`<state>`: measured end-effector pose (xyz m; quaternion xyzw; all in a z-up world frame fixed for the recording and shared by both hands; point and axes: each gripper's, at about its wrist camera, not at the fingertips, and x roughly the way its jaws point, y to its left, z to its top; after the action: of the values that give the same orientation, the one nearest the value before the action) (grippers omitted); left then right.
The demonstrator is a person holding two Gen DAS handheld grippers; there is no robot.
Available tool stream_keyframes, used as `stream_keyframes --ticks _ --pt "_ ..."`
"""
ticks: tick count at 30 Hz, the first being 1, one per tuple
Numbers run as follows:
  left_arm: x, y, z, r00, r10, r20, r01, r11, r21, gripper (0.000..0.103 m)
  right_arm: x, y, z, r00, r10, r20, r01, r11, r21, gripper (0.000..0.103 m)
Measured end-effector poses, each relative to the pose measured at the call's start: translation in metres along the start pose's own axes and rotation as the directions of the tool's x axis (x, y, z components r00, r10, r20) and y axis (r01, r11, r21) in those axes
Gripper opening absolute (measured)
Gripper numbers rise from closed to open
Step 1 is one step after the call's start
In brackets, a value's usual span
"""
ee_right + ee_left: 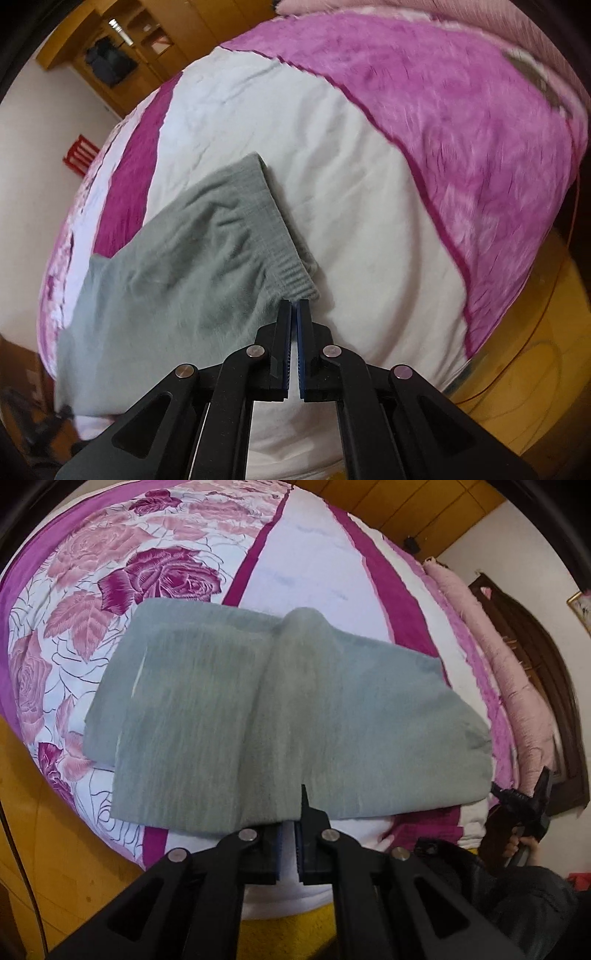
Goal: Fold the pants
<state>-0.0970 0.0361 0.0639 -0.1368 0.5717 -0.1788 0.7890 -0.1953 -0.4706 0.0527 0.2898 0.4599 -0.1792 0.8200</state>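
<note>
The pants [280,716] are a soft, brushed grey-green knit, folded into a broad flat slab with 2 layers stepped at one end. They lie on the bed, near its front edge. In my left view the long axis runs side to side, with a raised ridge of cloth crossing the middle. The ribbed elastic waistband [295,275] sits at the end nearest my right tool, its ribs fine and close, and the legs run away to the left in that view.

My left gripper [291,812] has its jaws nearly together, pinching the near edge of the pants. My right gripper [293,306] also has its jaws almost closed, tips at the waistband corner; I cannot tell whether cloth is caught between them.

Beneath is a smooth bedsheet [177,572] printed with magenta roses and stripes. Beside it is a fluffy pink blanket [461,122].
</note>
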Motion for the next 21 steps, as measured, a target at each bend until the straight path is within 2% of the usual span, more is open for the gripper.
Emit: stream_keyframes --ticks 5,9,11,13,21 --pt "-0.03 0.006 -0.001 0.995 0.085 0.058 -0.088 0.995 0.041 0.023 -0.015 0.025 0.005 0.998 -0.032 0.045 0.036 0.996 -0.079 0.013" --pt "-0.053 0.025 0.002 0.988 0.1 0.119 -0.1 0.995 -0.002 0.023 -0.01 0.052 0.001 0.998 -0.035 0.047 0.043 0.983 -0.177 0.016" --pt "-0.057 0.031 0.005 0.981 0.137 0.139 -0.136 0.991 -0.016 0.034 0.0 0.062 -0.001 0.999 -0.037 0.027 0.042 0.977 -0.207 0.017" --pt "-0.061 0.039 0.007 0.969 0.19 0.158 -0.186 0.982 -0.037 0.039 0.01 0.066 -0.004 0.999 -0.046 0.007 0.046 0.975 -0.218 0.017" --pt "-0.05 0.062 0.033 0.964 0.187 0.188 -0.172 0.981 -0.091 0.039 0.039 0.058 -0.014 0.997 -0.073 -0.033 0.066 0.979 -0.192 0.017"
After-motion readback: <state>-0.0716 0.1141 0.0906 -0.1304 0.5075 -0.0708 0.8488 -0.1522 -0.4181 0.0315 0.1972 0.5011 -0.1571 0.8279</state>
